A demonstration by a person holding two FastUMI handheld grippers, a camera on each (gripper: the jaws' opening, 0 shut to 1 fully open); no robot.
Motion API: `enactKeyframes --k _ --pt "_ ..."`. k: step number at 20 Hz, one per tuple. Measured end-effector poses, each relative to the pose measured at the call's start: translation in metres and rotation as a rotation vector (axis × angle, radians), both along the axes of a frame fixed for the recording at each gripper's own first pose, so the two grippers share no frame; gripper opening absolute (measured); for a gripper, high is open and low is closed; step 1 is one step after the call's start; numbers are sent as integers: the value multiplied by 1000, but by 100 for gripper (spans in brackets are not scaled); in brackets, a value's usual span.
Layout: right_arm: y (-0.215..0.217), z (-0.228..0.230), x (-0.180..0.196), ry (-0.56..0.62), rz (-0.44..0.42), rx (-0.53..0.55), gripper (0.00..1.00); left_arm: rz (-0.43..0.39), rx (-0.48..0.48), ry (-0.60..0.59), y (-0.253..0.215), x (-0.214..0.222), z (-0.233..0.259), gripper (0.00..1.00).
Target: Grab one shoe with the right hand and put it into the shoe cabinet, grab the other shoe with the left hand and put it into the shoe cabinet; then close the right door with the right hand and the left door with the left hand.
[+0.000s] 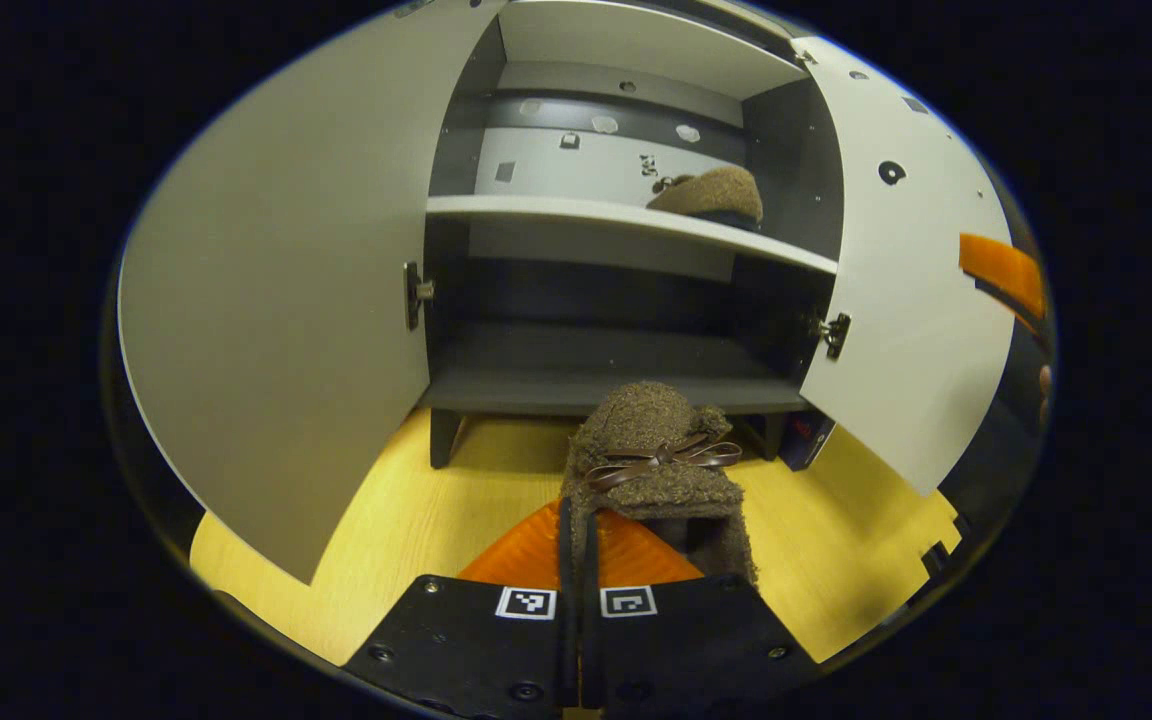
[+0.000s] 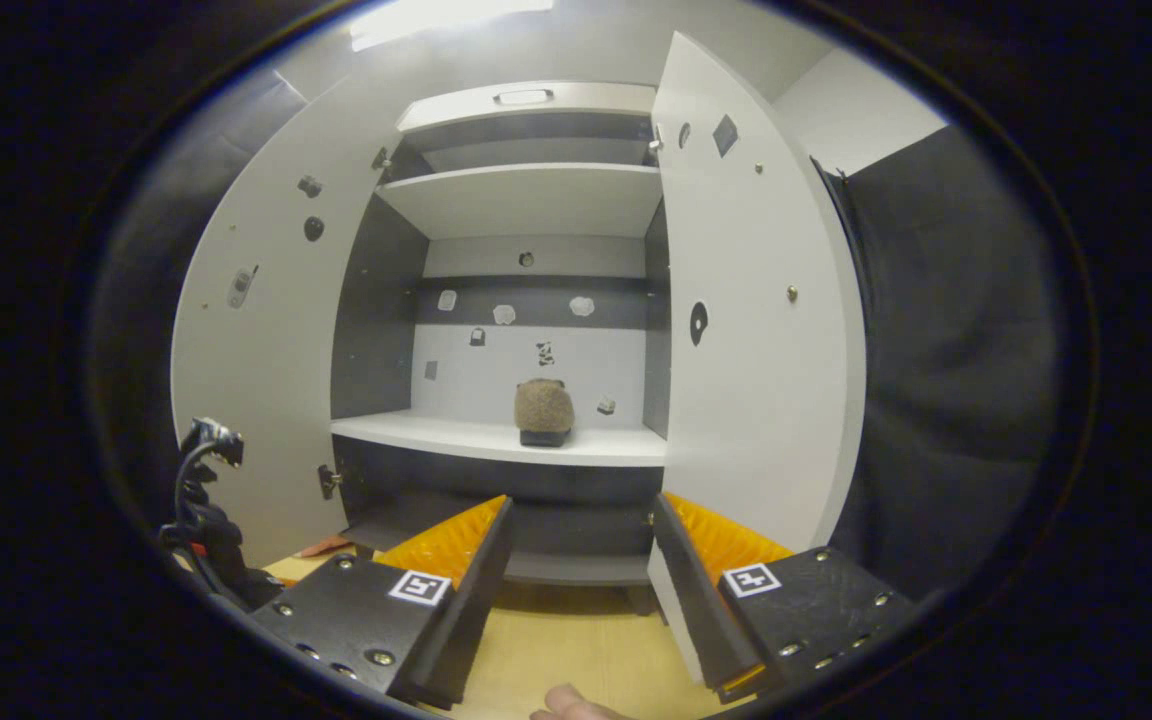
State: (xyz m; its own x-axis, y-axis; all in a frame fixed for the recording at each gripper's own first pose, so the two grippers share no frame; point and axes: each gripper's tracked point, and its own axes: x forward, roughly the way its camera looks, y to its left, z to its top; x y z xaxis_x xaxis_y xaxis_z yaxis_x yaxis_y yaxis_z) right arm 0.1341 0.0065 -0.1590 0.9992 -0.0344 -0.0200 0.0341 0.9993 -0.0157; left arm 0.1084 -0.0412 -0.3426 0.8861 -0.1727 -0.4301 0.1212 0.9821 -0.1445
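We pinch the second shoe (image 1: 658, 460) in the left gripper (image 1: 576, 560), right gripper (image 2: 576, 570) spread empty; its drooping toe may catch the shelf (image 1: 626, 222) edge.

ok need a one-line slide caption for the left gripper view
Left tongs shut on the second brown shoe in front of the open shoe cabinet, first shoe already on the shelf.

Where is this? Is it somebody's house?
Probably a test booth set up like a home hallway: an open shoe cabinet on a wooden floor, a fuzzy slipper on its shelf, dark cloth wall beside it.
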Motion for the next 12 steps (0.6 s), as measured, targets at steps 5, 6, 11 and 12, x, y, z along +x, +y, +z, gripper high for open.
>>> enactKeyframes --k 5,6,11,12 --pt "-4 -7 2 24 -4 43 99 23 -17 -115 3 25 61 2" --pt "-4 -5 3 23 1 49 99 26 -16 -140 2 33 76 2" --pt "4 15 0 -38 55 39 99 42 -27 -268 -7 78 164 2" --pt "5 18 0 -46 63 41 99 51 -23 -293 -7 89 182 2"
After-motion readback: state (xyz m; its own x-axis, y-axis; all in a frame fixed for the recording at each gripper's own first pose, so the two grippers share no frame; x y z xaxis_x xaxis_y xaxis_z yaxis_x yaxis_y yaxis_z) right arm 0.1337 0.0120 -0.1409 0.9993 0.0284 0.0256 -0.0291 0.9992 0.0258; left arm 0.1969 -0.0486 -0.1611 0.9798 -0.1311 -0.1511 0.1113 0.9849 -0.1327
